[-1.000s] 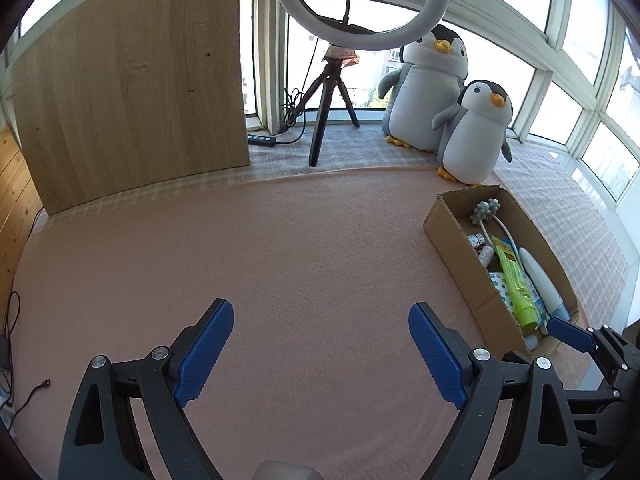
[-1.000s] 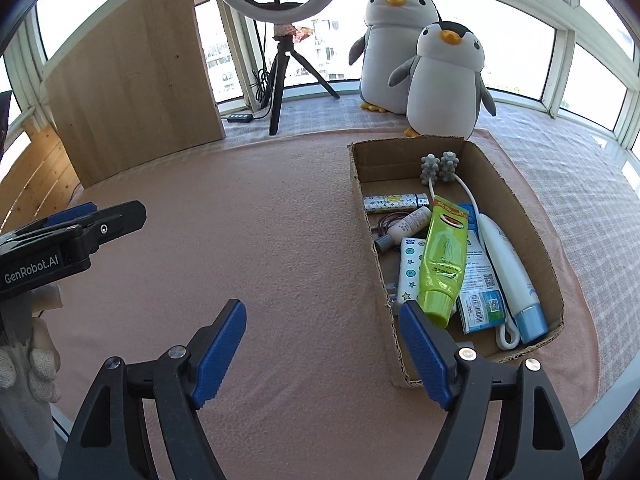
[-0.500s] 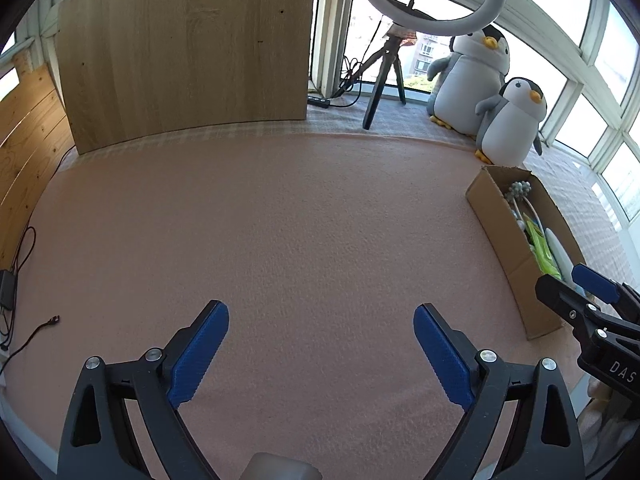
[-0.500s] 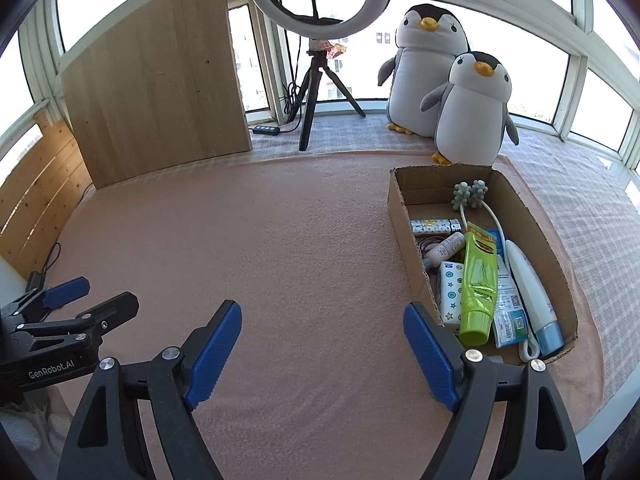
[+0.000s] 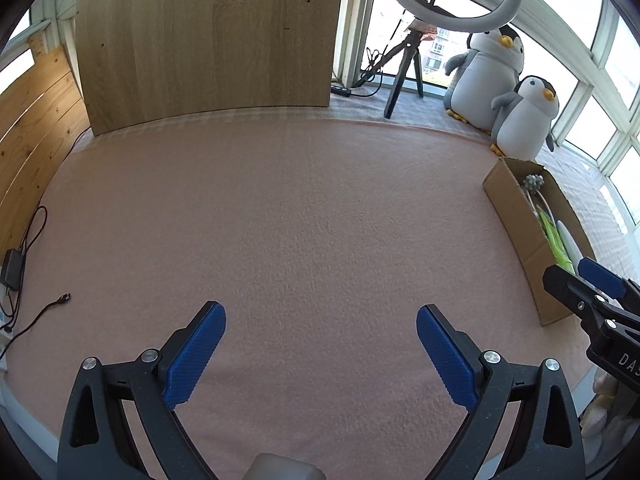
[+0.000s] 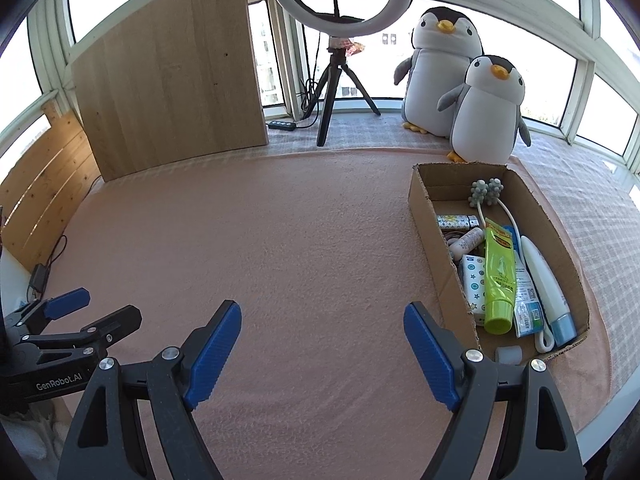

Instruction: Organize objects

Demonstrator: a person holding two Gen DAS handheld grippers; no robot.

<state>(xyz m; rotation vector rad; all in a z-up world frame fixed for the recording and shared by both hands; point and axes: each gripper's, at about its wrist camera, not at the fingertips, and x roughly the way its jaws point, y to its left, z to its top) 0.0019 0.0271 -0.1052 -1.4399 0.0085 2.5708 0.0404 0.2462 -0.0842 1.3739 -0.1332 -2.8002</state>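
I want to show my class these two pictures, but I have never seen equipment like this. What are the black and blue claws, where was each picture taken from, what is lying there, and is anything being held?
No robot here: a person holds a two-finger gripper in each hand, with a wide-angle camera on each looking along its fingers. One picture is from the left gripper, the other from the right gripper. Both are open and hold nothing.

Below them lies a pink blanket. On it, to the right, sits a cardboard box holding toiletries, among them a green tube and a white bottle with a blue cap.

Behind stand two plush penguins, a ring light on a tripod and a wooden board.
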